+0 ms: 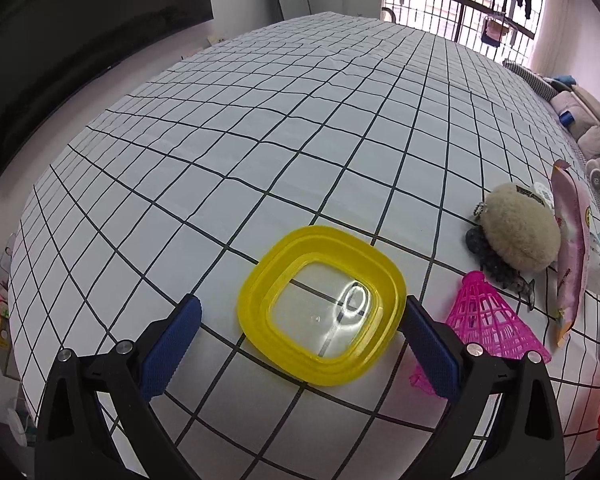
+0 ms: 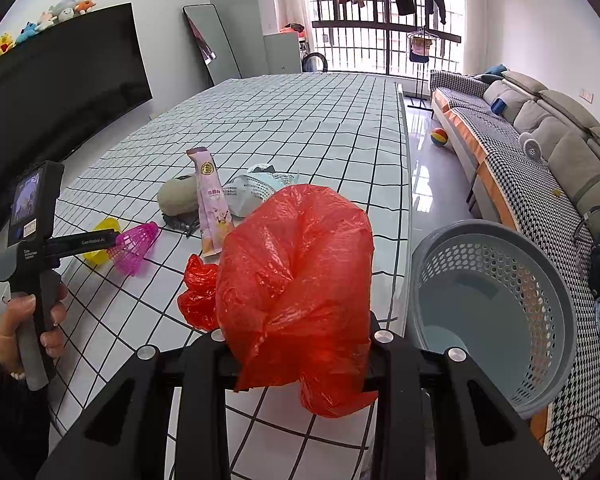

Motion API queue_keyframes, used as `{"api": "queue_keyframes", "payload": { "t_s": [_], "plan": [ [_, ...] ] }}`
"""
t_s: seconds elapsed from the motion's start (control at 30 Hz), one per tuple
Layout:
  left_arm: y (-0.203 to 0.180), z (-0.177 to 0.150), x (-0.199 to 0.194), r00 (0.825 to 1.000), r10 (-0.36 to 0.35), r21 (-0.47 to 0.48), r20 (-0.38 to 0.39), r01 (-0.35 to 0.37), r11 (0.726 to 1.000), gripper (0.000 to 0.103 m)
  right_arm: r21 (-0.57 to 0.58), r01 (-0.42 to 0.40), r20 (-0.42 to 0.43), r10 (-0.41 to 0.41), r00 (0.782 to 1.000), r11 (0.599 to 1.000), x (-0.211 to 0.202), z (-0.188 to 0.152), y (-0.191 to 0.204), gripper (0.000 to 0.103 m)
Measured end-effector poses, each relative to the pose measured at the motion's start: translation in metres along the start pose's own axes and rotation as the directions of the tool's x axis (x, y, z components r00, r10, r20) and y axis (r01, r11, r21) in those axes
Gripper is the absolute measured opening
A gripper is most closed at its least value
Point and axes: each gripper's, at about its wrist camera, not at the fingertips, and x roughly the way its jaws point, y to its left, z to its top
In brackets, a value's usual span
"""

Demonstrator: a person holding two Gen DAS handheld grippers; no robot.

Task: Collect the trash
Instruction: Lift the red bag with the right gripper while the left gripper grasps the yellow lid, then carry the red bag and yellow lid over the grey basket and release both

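My right gripper (image 2: 300, 344) is shut on a crumpled red plastic bag (image 2: 296, 276) and holds it above the table's right edge, left of the grey perforated trash basket (image 2: 496, 312). My left gripper (image 1: 300, 320) is open, its blue pads (image 1: 172, 344) on either side of a yellow plastic lid (image 1: 320, 304) lying flat on the checked tablecloth (image 1: 260, 140). The left gripper also shows in the right wrist view (image 2: 100, 240), by the lid (image 2: 100, 240). A pink shuttlecock (image 1: 488, 320), a pink snack wrapper (image 1: 572, 248) and a crumpled white wrapper (image 2: 256, 192) lie on the table.
A beige fluffy pouch (image 1: 520, 228) on a dark hair clip (image 1: 496, 264) lies beside the wrapper. A sofa (image 2: 540, 136) runs along the right. A ball (image 2: 439, 137) lies on the floor. A dark TV (image 2: 60, 92) hangs on the left.
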Motion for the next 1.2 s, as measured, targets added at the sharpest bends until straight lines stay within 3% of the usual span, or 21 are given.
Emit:
{"api": "queue_keyframes", "payload": {
  "t_s": [0.33,0.43,0.5,0.7,0.83,0.97,1.2],
  "plan": [
    [0.011,0.003,0.012,0.999,-0.023,-0.036,-0.027,0.022,0.999,0.098,-0.001,-0.001,-0.003,0.001,1.0,1.0,0.001,-0.001,-0.001,0.031],
    [0.011,0.005,0.011,0.999,-0.042,-0.029,-0.015,0.042,0.999,0.092,0.0,0.0,-0.001,0.0,1.0,1.0,0.001,-0.001,-0.001,0.031],
    [0.012,0.006,0.008,0.998,-0.055,-0.027,-0.004,0.055,0.998,0.075,0.003,0.0,0.001,0.0,1.0,1.0,0.001,-0.001,-0.002,0.031],
    [0.018,0.006,-0.001,0.997,-0.081,-0.04,0.019,0.081,0.996,0.073,0.003,0.002,-0.001,-0.002,1.0,1.0,0.001,-0.001,-0.003,0.031],
    [0.017,0.003,-0.024,0.996,-0.047,-0.026,0.08,0.049,0.998,0.073,0.006,0.009,-0.014,-0.009,1.0,1.0,0.003,-0.002,-0.005,0.031],
    [0.002,-0.001,-0.056,0.988,-0.068,0.025,0.141,0.065,0.998,0.073,0.014,0.021,-0.017,-0.021,1.0,1.0,0.002,-0.003,-0.01,0.031],
    [-0.053,-0.014,-0.115,0.955,-0.205,0.166,0.214,0.171,0.971,0.073,0.04,0.055,-0.01,-0.055,0.998,0.998,-0.013,0.0,-0.031,0.031]
  ]
}}
